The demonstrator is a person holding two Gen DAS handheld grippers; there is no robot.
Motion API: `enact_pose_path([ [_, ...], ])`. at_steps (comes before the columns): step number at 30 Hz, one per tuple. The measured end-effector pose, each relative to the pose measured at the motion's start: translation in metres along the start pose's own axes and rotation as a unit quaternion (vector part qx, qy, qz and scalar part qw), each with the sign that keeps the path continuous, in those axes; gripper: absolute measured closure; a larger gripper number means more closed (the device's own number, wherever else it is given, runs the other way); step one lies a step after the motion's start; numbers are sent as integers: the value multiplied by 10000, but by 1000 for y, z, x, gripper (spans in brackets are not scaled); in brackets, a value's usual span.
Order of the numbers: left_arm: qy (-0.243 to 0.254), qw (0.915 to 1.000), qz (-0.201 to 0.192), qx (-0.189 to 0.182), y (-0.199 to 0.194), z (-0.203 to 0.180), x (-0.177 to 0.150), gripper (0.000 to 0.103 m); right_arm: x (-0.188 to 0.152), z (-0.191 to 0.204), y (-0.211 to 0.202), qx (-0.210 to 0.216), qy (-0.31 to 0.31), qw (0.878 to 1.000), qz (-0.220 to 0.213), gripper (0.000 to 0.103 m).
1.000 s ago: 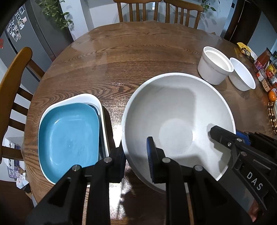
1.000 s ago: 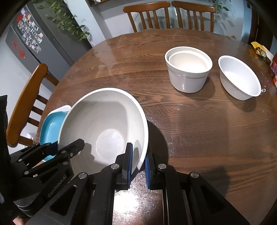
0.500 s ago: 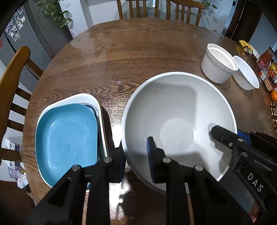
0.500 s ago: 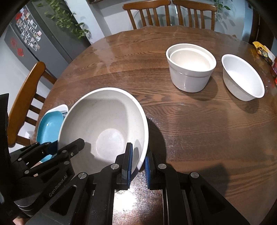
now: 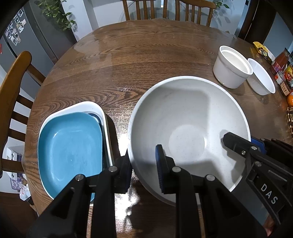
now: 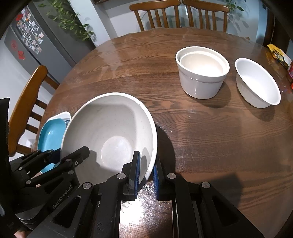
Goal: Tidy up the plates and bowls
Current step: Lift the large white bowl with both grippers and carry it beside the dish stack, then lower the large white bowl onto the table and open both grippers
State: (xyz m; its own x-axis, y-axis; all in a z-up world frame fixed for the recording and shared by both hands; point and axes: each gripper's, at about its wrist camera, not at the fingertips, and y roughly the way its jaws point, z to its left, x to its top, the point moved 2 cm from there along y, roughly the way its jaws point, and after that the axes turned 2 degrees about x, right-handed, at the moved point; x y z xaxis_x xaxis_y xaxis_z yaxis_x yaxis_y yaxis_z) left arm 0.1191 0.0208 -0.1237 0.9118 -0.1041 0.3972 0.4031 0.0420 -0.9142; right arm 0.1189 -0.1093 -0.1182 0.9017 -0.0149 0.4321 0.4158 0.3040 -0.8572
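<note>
A large speckled white bowl [image 5: 188, 117] [image 6: 109, 124] is near the table's front edge, gripped from both sides. My left gripper [image 5: 143, 172] is shut on its near-left rim, one finger outside the wall and one inside. My right gripper [image 6: 146, 174] is shut on the bowl's right rim and appears in the left wrist view as a black arm [image 5: 256, 159]. To the bowl's left, a blue plate [image 5: 69, 152] lies in a white square dish [image 5: 86, 106]. I cannot tell whether the big bowl rests on the wood.
Two stacked white ramekins [image 6: 201, 73] and a white bowl [image 6: 256, 84] stand at the back right of the round wooden table [image 6: 219, 146]. Jars and packets [image 5: 282, 73] line the right edge. Wooden chairs [image 6: 183, 14] ring the table, and a fridge is at the far left.
Both grippers keep their hold on the big bowl. The left wrist view has drifted slightly, and nothing on the table has moved.
</note>
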Motion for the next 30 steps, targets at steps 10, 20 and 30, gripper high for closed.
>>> enact_pose_path([
  [10, -55, 10000, -41, -31, -2, 1, -1, 79, -1, -6, 1, 98, 157, 9998, 8, 89],
  [20, -79, 9995, -296, 63, -21, 1, 2, 42, -2, -14, -15, 208, 384, 9988, -224, 64],
  [30, -97, 9986, -505, 139, -44, 1, -2, 25, -5, -22, -33, 252, 557, 9972, -437, 64],
])
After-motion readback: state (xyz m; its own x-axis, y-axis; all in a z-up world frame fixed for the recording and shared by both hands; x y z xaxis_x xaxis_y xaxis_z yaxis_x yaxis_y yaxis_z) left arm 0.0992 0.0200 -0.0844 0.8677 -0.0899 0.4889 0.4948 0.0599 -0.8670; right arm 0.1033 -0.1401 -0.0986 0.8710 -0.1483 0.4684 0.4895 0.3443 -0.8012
